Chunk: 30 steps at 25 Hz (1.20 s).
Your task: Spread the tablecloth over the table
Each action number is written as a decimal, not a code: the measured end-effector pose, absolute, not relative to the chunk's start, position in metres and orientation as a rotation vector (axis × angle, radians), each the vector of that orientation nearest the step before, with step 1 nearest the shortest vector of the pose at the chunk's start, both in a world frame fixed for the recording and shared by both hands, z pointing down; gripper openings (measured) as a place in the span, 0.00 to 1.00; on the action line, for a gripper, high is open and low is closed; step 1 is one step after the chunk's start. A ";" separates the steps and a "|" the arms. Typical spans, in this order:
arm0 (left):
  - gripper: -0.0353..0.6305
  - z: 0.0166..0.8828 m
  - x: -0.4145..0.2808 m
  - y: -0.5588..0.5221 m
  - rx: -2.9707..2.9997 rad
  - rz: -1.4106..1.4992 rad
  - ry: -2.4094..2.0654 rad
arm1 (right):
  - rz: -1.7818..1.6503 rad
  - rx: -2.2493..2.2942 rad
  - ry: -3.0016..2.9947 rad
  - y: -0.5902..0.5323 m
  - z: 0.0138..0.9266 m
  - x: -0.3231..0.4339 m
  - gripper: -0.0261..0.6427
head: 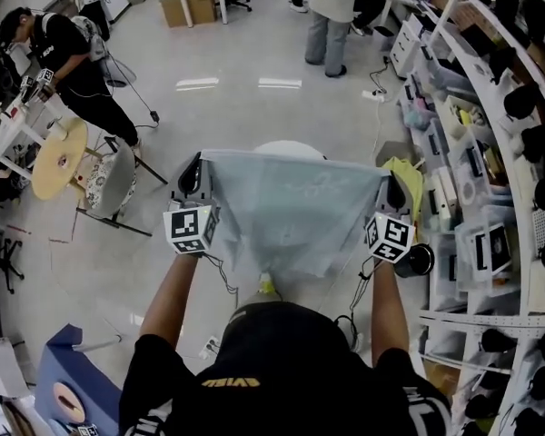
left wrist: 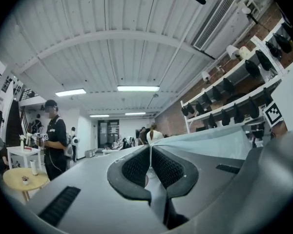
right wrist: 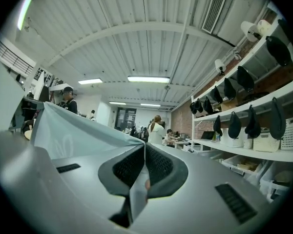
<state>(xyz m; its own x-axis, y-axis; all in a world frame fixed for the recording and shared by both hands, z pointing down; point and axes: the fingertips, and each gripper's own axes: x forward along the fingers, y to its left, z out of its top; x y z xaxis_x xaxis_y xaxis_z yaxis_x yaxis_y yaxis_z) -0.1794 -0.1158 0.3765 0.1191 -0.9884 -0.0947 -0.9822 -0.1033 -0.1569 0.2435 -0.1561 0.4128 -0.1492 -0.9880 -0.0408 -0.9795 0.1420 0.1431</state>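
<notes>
A pale blue-grey tablecloth [head: 286,209] hangs stretched in the air between my two grippers, its lower edge drooping toward my body. My left gripper [head: 196,178] is shut on the cloth's upper left corner, and the cloth [left wrist: 205,143] runs off to the right from its pinched jaws [left wrist: 150,150]. My right gripper [head: 392,189] is shut on the upper right corner, with the cloth [right wrist: 73,133] stretching left from its jaws [right wrist: 144,147]. Both grippers point level, away from me. A small round white table [head: 289,146] peeks out just beyond the cloth's top edge.
White shelving [head: 490,153] full of bins and dark objects lines the right side. A yellow cloth [head: 409,175] lies by the right gripper. A round wooden table [head: 59,157] and a chair [head: 113,184] stand at left, near a person in black [head: 68,62]. Another person [head: 331,16] stands at the back.
</notes>
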 end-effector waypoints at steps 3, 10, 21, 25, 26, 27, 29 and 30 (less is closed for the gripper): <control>0.09 0.370 -0.198 -0.159 -2.231 -0.027 1.949 | -0.250 2.032 -2.293 -0.190 0.399 0.226 0.05; 0.09 0.359 -0.222 -0.238 -2.264 0.011 1.888 | -0.277 2.093 -2.240 -0.254 0.379 0.204 0.05; 0.09 0.349 -0.204 -0.391 -2.227 0.012 1.873 | -0.329 2.020 -2.246 -0.414 0.372 0.222 0.06; 0.09 0.364 -0.208 -0.456 -2.253 -0.006 1.931 | -0.298 1.953 -2.261 -0.481 0.383 0.218 0.06; 0.09 0.368 -0.210 -0.470 -2.256 -0.013 1.943 | -0.295 1.937 -2.263 -0.498 0.385 0.216 0.06; 0.09 0.372 -0.213 -0.486 -2.256 -0.023 1.958 | -0.288 1.919 -2.269 -0.516 0.388 0.214 0.06; 0.09 0.379 -0.216 -0.519 -2.246 -0.050 1.997 | -0.266 1.883 -2.287 -0.554 0.394 0.211 0.07; 0.09 0.380 -0.216 -0.537 -2.238 -0.067 2.013 | -0.254 1.866 -2.295 -0.573 0.398 0.211 0.07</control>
<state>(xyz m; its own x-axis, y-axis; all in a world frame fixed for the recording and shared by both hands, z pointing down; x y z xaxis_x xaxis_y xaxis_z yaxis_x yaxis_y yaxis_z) -0.2161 -0.5367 0.3800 0.1088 -0.9926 -0.0540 -0.9868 -0.1012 -0.1268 0.2109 -0.5730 0.3984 -0.2008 -0.9793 0.0263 -0.9499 0.2012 0.2390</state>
